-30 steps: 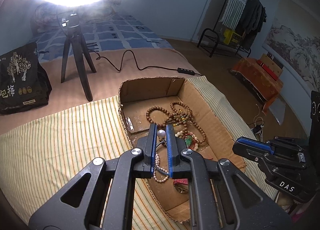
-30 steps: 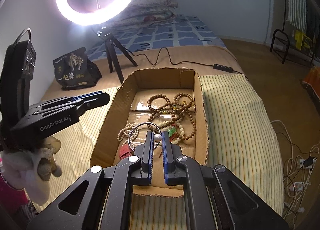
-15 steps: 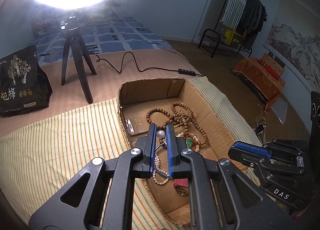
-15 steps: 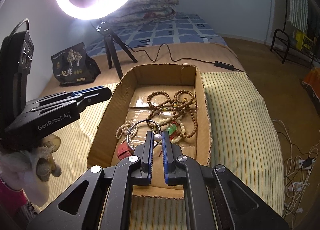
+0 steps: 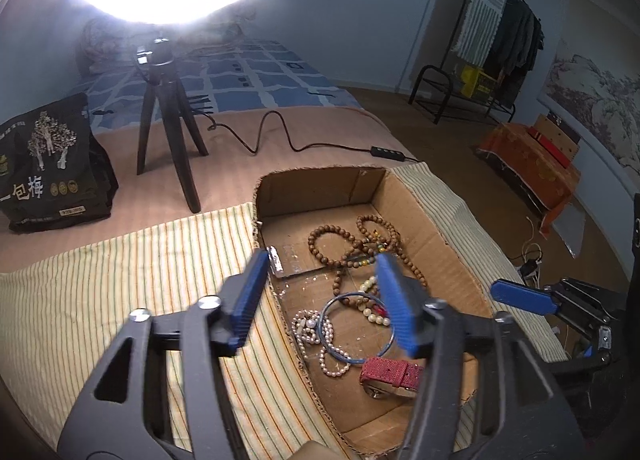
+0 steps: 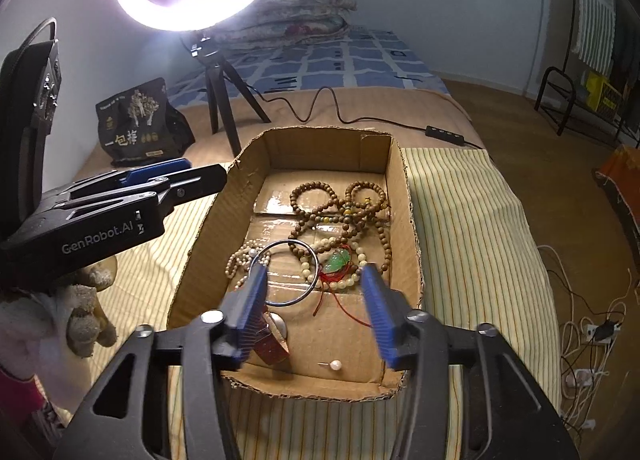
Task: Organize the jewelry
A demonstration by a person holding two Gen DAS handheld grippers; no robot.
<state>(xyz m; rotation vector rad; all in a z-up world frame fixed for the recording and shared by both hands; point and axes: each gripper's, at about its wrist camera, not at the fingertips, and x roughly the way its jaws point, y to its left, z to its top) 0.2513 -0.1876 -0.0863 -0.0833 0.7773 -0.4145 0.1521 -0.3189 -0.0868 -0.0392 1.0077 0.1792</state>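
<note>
Striped cloth (image 6: pixel 472 228) lay under the box (image 6: pixel 412 220); your left hand-held gripper (image 5: pixel 320 300) and right hand-held gripper (image 6: pixel 316 312) gaped, holding nothing, above the beads (image 6: pixel 340 212).

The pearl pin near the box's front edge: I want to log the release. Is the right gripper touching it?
Apart. The right wrist view shows the right gripper open, with the pearl pin lying alone on the cardboard box floor between its spread fingers.

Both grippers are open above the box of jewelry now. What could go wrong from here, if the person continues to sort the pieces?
1. The wooden bead strands overlap each other and the green pendant with its red cord, so lifting one piece may drag others.
2. The small pearl pin lies loose near the front wall of the cardboard box; it looks hard to pinch and may slip.
3. The metal bangle lies over beads and may slide out of the fingers.
</note>
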